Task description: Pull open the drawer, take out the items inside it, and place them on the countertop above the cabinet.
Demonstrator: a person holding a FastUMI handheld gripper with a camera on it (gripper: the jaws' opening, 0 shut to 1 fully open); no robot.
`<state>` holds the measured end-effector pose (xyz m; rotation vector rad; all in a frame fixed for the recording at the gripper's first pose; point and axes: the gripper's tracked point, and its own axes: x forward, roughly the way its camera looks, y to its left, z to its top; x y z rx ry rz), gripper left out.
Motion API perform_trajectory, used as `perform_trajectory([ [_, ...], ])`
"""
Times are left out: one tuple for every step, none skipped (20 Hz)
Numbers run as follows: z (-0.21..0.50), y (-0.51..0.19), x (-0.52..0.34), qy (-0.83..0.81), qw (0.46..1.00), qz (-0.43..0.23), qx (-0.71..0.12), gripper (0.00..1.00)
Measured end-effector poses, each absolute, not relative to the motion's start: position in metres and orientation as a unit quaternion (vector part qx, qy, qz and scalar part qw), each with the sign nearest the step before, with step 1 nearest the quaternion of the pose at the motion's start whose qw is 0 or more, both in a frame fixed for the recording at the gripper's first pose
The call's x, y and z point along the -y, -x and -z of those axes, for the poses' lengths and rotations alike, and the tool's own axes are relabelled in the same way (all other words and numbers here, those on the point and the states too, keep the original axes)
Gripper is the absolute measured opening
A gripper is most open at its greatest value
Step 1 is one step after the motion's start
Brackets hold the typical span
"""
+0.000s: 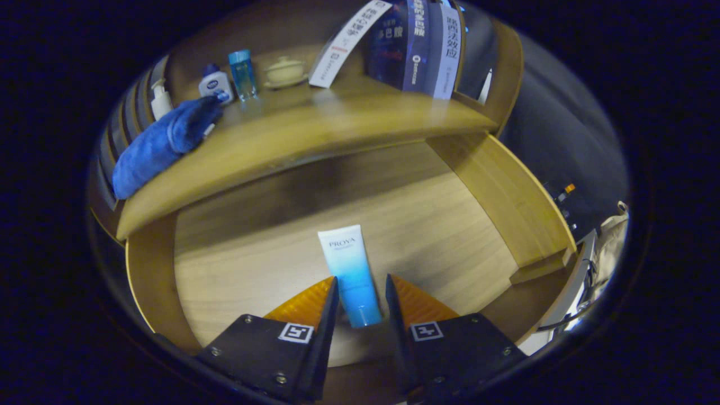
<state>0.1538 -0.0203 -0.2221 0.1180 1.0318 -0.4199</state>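
The drawer stands pulled open below the wooden countertop. A white-to-blue tube lies flat on the drawer's bottom, cap end toward me. My gripper is open and straddles the tube's cap half, one finger on each side. The left finger sits right against the tube, while a small gap shows between the tube and the right finger. On the countertop lie a rolled blue towel, a small white bottle with a blue cap and a clear blue bottle.
A white pump bottle and a pale lidded bowl stand at the back of the countertop. Books lean at its right end. The drawer's side walls rise left and right of the tube.
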Motion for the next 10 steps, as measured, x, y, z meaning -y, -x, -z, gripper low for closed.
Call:
perform_trajectory([
  [0.23, -0.154, 0.021, -0.06, 0.843, 0.194, -0.499, 0.49],
  [0.235, -0.155, 0.018, -0.067, 0.839, 0.184, -0.508, 0.48],
  [0.236, -0.155, 0.019, -0.071, 0.835, 0.183, -0.513, 0.48],
  [0.238, -0.155, 0.02, -0.075, 0.83, 0.187, -0.519, 0.48],
  [0.242, -0.151, 0.021, -0.078, 0.82, 0.19, -0.534, 0.48],
  [0.247, -0.147, 0.02, -0.079, 0.808, 0.191, -0.551, 0.48],
  [0.249, -0.141, 0.019, -0.077, 0.795, 0.19, -0.571, 0.49],
  [0.243, -0.142, 0.019, -0.076, 0.802, 0.192, -0.56, 0.49],
  [0.249, -0.142, 0.02, -0.084, 0.796, 0.192, -0.568, 0.49],
  [0.247, -0.145, 0.022, -0.085, 0.802, 0.199, -0.557, 0.49],
])
